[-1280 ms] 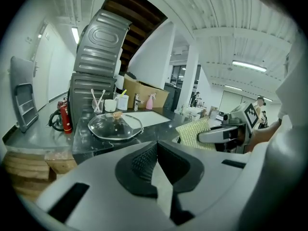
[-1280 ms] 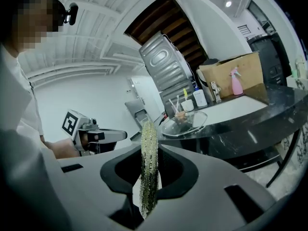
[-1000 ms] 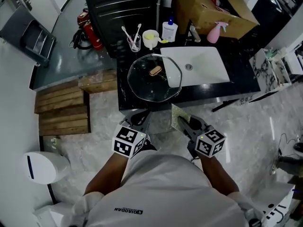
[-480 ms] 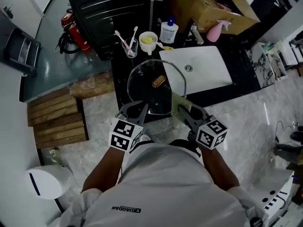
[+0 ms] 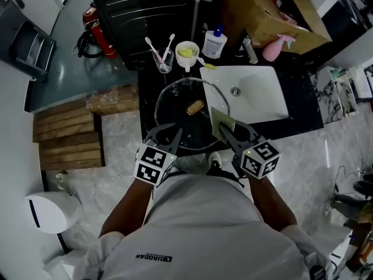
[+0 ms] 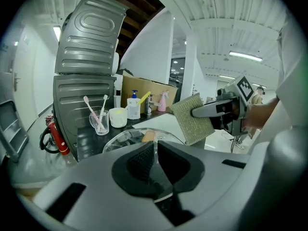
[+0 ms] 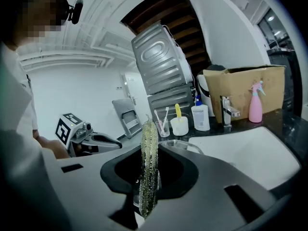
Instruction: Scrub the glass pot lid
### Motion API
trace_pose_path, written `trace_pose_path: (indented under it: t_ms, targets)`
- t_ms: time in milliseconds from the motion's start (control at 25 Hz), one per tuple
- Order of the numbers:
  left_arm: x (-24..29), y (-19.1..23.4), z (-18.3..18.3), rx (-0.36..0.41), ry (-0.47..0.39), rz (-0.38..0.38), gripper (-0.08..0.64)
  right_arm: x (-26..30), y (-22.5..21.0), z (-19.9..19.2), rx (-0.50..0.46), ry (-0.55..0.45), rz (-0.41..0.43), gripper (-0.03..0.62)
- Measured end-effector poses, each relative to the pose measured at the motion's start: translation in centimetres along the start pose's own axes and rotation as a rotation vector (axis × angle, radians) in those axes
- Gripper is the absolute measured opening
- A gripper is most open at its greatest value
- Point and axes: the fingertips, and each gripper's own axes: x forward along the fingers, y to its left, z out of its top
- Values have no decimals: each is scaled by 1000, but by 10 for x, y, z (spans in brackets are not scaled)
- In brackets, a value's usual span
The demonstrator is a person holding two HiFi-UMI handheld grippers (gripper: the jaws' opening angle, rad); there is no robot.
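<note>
Glass pot lid (image 5: 175, 114) lies flat on dark bench (image 5: 148, 101), just left of sink (image 5: 265, 101). My right gripper (image 5: 225, 132) pinches scrub pad (image 5: 221, 120) at lid's near rim, contact unclear. My left gripper (image 5: 169, 133) jaws pressed together, empty. Scrubbing apparently all left.

Glass pot lid (image 5: 175, 107), left of sink (image 5: 262, 107): clear, glossy. Sink: white, smooth, glossy. Counter (image 5: 147, 98) around sink: black, polished. Scouring pad (image 7: 148, 162): coarse, glittery green-gold weave. Box (image 5: 259, 7) behind sink: matt brown cardboard. Pallets (image 5: 64, 136) far left of sink: rough bare wood. Panel (image 6: 86, 44) behind-left of sink: ribbed grey metal, dull sheen.
</note>
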Motion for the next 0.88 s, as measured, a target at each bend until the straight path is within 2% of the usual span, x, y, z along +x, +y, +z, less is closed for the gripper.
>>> trace_pose_path:
  t_ms: [160, 320, 360, 440, 640, 800, 880]
  targets:
    - [12, 4, 8, -20, -20, 53, 18, 21, -10, 25, -56, 6, 83, 89]
    - [25, 17, 3, -23, 1, 118, 19, 53, -11, 45, -110, 9, 168, 89]
    - [31, 18, 2, -12, 10, 118, 31, 60, -14, 49, -126, 10, 174, 89]
    - [46, 16, 4, 17, 36, 101, 122, 70, -20, 56, -155, 9, 180, 89]
    - [97, 11, -9, 117, 142, 68, 205, 85, -32, 61, -169, 13, 202, 89]
    - [124, 5, -12, 138, 173, 12, 213, 99, -31, 67, -204, 17, 230, 89]
    - [128, 5, -13, 162, 162, 28, 213, 112, -17, 69, -271, 23, 275, 89]
